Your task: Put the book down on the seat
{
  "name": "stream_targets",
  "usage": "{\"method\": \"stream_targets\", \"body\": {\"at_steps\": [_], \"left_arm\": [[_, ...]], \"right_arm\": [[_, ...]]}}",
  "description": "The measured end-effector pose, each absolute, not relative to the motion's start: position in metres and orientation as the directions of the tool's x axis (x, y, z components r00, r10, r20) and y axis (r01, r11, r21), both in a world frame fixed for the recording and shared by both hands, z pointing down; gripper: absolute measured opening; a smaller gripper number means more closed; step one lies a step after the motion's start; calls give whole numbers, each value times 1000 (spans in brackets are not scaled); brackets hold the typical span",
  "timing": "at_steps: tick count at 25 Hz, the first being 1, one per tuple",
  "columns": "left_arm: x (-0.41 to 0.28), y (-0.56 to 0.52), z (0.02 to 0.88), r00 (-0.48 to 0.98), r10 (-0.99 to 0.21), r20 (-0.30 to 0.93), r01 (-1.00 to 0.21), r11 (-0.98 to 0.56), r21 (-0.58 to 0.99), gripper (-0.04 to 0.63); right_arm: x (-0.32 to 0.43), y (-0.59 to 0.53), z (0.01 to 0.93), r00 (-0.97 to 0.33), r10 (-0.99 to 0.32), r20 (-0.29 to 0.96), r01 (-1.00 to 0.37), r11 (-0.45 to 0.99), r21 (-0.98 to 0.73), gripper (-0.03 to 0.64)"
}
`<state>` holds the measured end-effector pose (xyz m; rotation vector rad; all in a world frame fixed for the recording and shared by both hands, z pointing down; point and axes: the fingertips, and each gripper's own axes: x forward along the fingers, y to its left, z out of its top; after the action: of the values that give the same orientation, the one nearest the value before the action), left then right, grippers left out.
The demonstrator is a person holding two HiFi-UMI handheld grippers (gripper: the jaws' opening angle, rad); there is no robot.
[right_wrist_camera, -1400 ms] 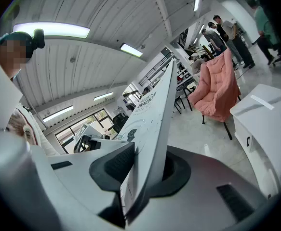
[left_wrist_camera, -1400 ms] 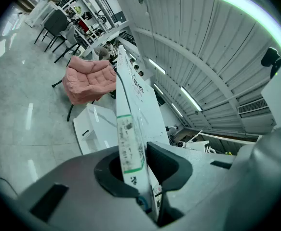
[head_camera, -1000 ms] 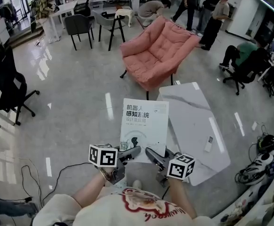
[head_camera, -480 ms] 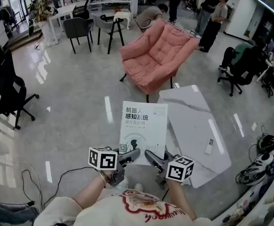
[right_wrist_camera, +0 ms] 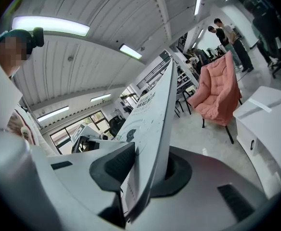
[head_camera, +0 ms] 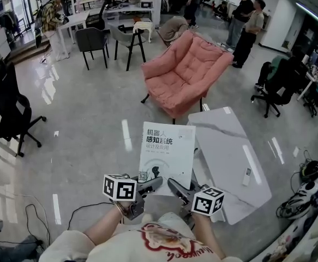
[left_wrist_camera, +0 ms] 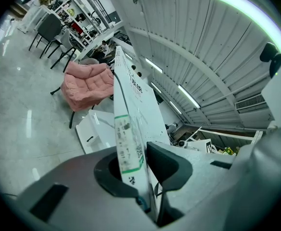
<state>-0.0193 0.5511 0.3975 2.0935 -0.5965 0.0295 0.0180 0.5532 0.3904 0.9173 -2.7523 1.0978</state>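
**Though firmly clamped, not yet set down**

Shut with left gripper (head_camera: 151,181) and right gripper (head_camera: 175,181) on the near edge of the book (head_camera: 167,150); pink seat (head_camera: 183,72) well apart at 12 o'clock. Probably light, bendy, glossy: best gripped near both corners.

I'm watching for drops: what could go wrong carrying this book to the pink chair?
The left gripper and right gripper pinch the book only at its near edge, so it may tilt or slip. The white table sits right of the path to the pink armchair and could be bumped.
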Motion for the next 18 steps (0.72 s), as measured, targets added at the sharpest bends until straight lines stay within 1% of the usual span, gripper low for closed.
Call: {"method": "stream_targets", "body": {"at_steps": [11, 18], "left_arm": [[-22, 513, 405, 879, -410, 241, -421, -434, 797, 58], [-18, 442, 405, 870, -425, 249, -437, -433, 788, 58]], "right_arm": [[16, 514, 397, -827, -501, 256, -539, 574, -617, 80], [19, 443, 397, -837, -489, 247, -525, 587, -616, 80]]}}
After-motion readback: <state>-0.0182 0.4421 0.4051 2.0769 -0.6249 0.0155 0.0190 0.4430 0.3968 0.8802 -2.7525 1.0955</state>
